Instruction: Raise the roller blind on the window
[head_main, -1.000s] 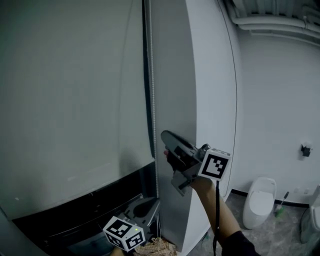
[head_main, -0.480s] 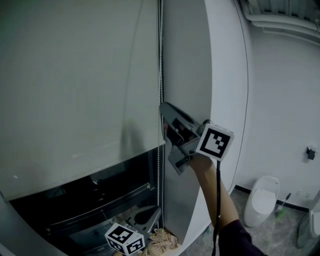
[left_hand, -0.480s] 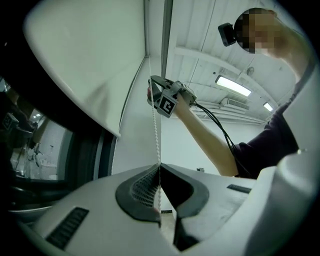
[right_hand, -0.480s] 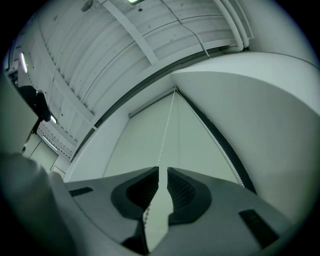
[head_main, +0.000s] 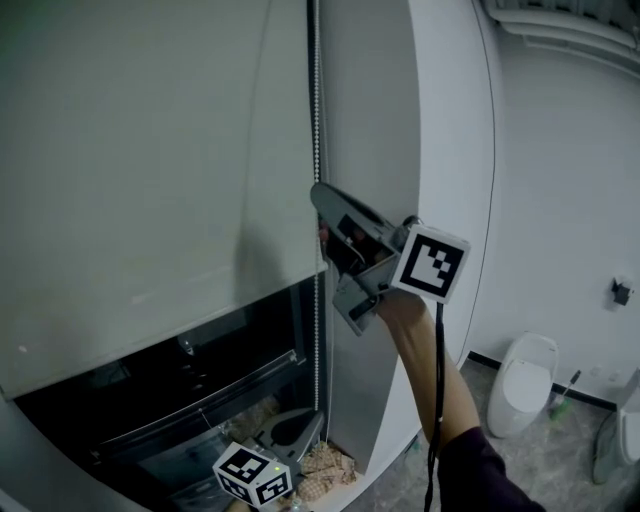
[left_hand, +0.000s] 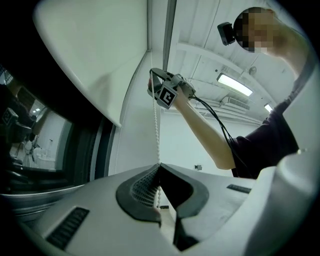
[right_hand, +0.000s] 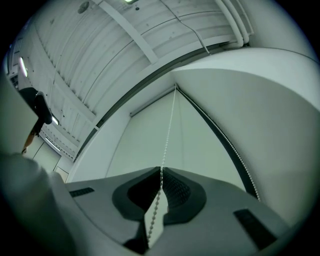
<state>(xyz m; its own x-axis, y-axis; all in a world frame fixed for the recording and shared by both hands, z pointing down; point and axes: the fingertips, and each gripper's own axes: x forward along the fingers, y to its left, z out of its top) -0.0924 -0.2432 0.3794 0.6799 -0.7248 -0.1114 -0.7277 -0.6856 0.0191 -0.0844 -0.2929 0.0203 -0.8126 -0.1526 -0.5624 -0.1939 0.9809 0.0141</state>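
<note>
1. My right gripper (head_main: 325, 222) (right_hand: 161, 172): jaws pinched fully together on the thin white beaded pull chain (head_main: 316, 120) (right_hand: 167, 135), which runs straight on past the tips.
2. My left gripper (head_main: 300, 425) (left_hand: 159, 167): also closed down on that chain (left_hand: 154, 125), lower on it, almost directly below the right one.
3. Pale grey fabric roller blind (head_main: 150, 180): partly up. It hangs just left of my right fingertips, with its bottom edge slightly below them. Dark window glass (head_main: 200, 370) is bare under it, above my left fingertips.
4. Key relation: the chain's long axis is vertical. It runs straight between both grips and on up from the right tips beside the blind's edge. The right hand is nearer the bottom edge of the blind, the left nearer the foot of the window.
5. My read: the next pull has to go straight down that axis. An off-axis tug risks beads slipping through the pads.
6. Text: none readable. Only black-and-white square markers on the gripper cubes (head_main: 430, 262).
</note>
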